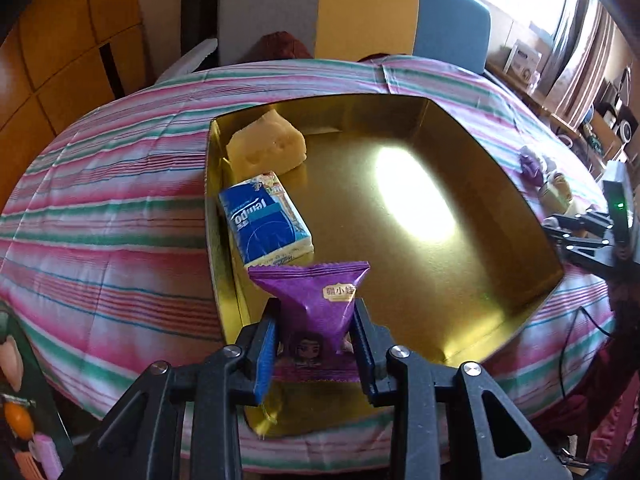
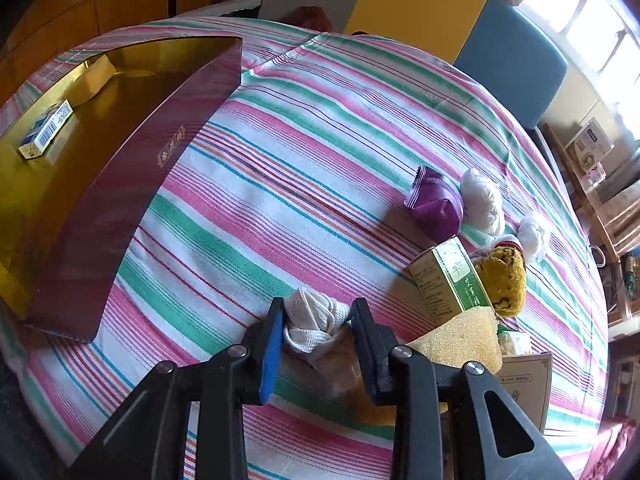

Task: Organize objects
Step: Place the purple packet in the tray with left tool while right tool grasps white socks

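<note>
from my left wrist camera i see the left gripper (image 1: 316, 312) closed around a glossy purple snack packet (image 1: 316, 300), its crimped zigzag top edge flared wide above my black fingers (image 1: 266, 344) with their blue pads, the packet pinched to a narrow waist between them. it hangs over the near left corner of the gold box (image 1: 520, 208), a shallow square tray with a mirror-like foil floor that throws back a bright patch of light. inside along the left wall lie a pale yellow cheese wedge (image 1: 266, 148) with round dimples and, just in front of it, a soft blue and white tissue pack (image 1: 266, 220). the box rests on a striped cloth (image 1: 100, 220) of pink, green and white bands. from my right wrist camera the right gripper (image 2: 318, 312) has its jaws partly closed on a white woven cloth bundle (image 2: 316, 324), knotted and ribbed, lying on the striped cloth. the box shows its smooth maroon outer wall here, off to the left. to the right sit another purple packet (image 2: 436, 204), a green and white carton (image 2: 448, 280), a coarse yellow sponge (image 2: 460, 338) and crumpled white plastic bags (image 2: 482, 200).
</note>
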The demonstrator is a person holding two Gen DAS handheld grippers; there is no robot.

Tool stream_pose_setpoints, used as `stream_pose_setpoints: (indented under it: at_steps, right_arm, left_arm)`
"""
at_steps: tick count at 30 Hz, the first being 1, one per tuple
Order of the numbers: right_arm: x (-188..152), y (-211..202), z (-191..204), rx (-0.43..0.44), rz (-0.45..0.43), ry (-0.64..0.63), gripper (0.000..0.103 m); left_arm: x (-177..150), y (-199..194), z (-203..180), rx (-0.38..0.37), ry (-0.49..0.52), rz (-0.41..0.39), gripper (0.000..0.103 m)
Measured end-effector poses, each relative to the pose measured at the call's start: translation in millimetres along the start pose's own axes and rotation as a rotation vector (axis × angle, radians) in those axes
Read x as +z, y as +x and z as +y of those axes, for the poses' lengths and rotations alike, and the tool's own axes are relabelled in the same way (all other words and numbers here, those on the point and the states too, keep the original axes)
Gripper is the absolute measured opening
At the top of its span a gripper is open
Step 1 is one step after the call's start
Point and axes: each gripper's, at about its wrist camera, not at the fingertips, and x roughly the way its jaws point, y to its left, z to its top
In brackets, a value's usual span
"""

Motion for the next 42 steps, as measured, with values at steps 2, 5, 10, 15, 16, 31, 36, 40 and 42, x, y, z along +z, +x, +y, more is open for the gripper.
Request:
stream_pose_setpoints:
  at_steps: [2, 5, 10, 15, 16, 31, 36, 40, 42]
  right_arm:
    - [0, 0, 0, 0.000, 0.000, 0.001, 0.033]
    - [0, -2, 8, 0.000, 0.000, 0.002, 0.033]
    - [0, -3, 8, -0.001, -0.001, 0.001, 0.033]
    - [0, -2, 8, -0.009, -0.006, 0.001, 0.033]
    - [1, -2, 7, -0.010, -0.009, 0.004, 0.032]
    - [1, -15, -9, 0.055, -0.045, 0.138, 0.030]
    - [-1, -18, -6, 0.051, -0.042, 0.157, 0.030]
    - [1, -20, -11, 0.063, -0.044, 0.186, 0.030]
    - [0, -20, -13, 0.061, -0.041, 0.195, 0.030]
  left_arm:
    - [3, 10, 0, 0.021, 0.009, 0.018, 0.034]
    - [5, 20, 2, 0.042, 0.007, 0.038, 0.036]
    - [8, 25, 0, 0.068, 0.009, 0.036, 0.043]
    - [6, 5, -1, 0.077, 0.004, -0.014, 0.043]
    - [4, -2, 0, 0.080, -0.007, -0.032, 0.043]
    - [-27, -38, 22, 0.057, -0.160, -0.129, 0.043]
    - [-30, -40, 20, 0.070, -0.147, -0.144, 0.043]
    - [-31, -41, 21, 0.068, -0.151, -0.146, 0.043]
    - [-31, -41, 21, 0.066, -0.153, -0.142, 0.043]
